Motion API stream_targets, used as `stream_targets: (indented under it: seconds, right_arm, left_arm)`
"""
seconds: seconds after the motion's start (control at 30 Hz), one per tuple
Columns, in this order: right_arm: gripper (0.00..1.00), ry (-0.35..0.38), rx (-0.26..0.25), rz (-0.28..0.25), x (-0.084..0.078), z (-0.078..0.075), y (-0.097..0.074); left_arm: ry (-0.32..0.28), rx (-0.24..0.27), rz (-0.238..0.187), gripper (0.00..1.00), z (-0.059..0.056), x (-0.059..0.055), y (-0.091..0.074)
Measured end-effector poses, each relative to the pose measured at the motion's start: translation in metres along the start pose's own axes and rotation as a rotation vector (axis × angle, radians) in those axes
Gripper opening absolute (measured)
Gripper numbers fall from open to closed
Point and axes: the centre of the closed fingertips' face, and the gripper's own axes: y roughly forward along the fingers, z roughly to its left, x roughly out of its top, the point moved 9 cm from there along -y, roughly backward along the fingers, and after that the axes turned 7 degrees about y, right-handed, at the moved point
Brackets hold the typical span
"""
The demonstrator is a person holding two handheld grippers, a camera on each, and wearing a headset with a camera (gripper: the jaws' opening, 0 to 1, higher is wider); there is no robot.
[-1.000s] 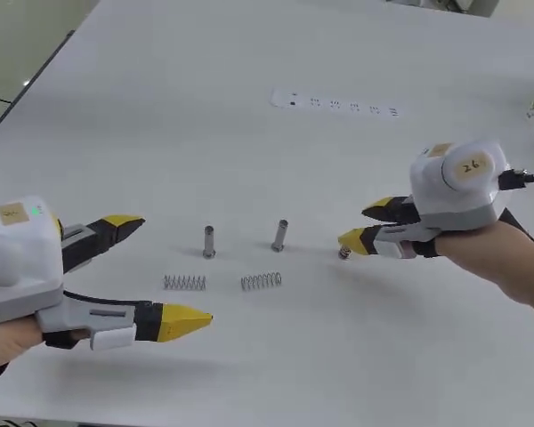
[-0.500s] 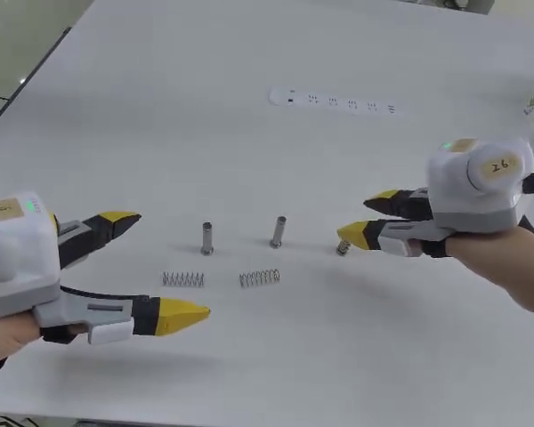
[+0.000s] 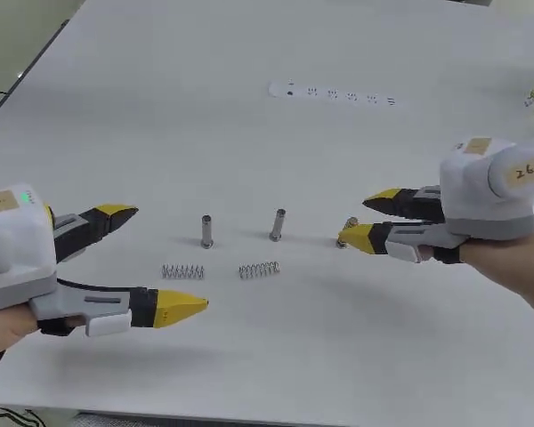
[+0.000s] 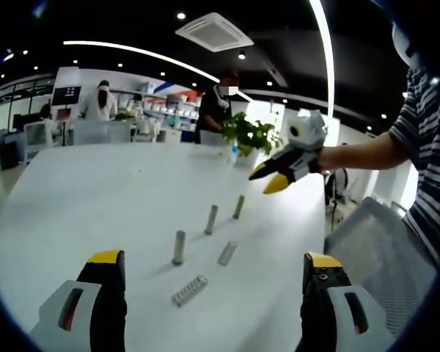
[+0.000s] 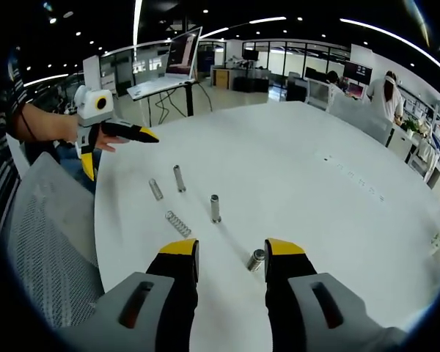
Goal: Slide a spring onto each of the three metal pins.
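Two metal pins (image 3: 206, 230) (image 3: 278, 225) stand upright mid-table. A third pin (image 3: 347, 231) stands just off the lower tip of my right gripper (image 3: 360, 218), which is open and holds nothing. In the right gripper view this pin (image 5: 257, 259) lies between the jaws near the right one; whether a spring is on it is unclear. Two loose springs (image 3: 182, 271) (image 3: 259, 269) lie in front of the upright pins. My left gripper (image 3: 153, 258) hovers wide open left of them, with pins (image 4: 179, 247) and springs (image 4: 190, 290) ahead of its jaws.
A white power strip (image 3: 334, 94) lies flat at the back of the white table (image 3: 249, 142). The table's near edge runs just below both grippers. A plant (image 4: 249, 136) stands at the table's far end in the left gripper view.
The right gripper's body has swung to the right and its jaws stand a little wider apart beside the third pin. The left gripper has hardly moved.
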Motion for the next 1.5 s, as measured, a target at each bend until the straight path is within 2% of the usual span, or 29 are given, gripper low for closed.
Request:
stream_targets:
  seconds: [0.3, 0.5, 0.57, 0.63, 0.67, 0.8, 1.1, 1.5]
  right_arm:
    - [0.31, -0.085, 0.065, 0.038, 0.004, 0.009, 0.0]
    - [0.31, -0.192, 0.093, 0.082, 0.007, 0.018, 0.004]
    - [0.3, -0.227, 0.125, 0.114, 0.006, 0.022, 0.006]
    - [0.31, -0.26, 0.143, 0.126, 0.006, 0.027, 0.009]
    - [0.3, -0.276, 0.171, 0.142, 0.006, 0.031, 0.011]
    - [0.3, -0.341, 0.203, 0.178, 0.007, 0.039, 0.019]
    - [0.26, -0.421, 0.25, 0.2, 0.016, 0.049, 0.038]
    - [0.25, -0.547, 0.311, 0.266, 0.023, 0.059, 0.066]
  left_arm:
    - [-0.003, 0.007, -0.001, 0.98, 0.001, -0.001, -0.001]
    - [-0.006, -0.001, 0.001, 0.98, -0.001, -0.001, 0.0]
    - [-0.005, 0.0, 0.004, 0.98, -0.001, -0.001, 0.0]
    - [-0.008, -0.001, 0.003, 0.98, -0.001, -0.001, 0.001]
    - [-0.007, 0.001, 0.005, 0.98, -0.001, -0.001, 0.0]
    - [-0.007, 0.002, 0.006, 0.98, -0.002, -0.002, 0.0]
    - [-0.01, -0.004, 0.014, 0.98, -0.004, -0.004, 0.0]
    - [-0.012, -0.002, 0.009, 0.97, -0.003, -0.004, -0.002]
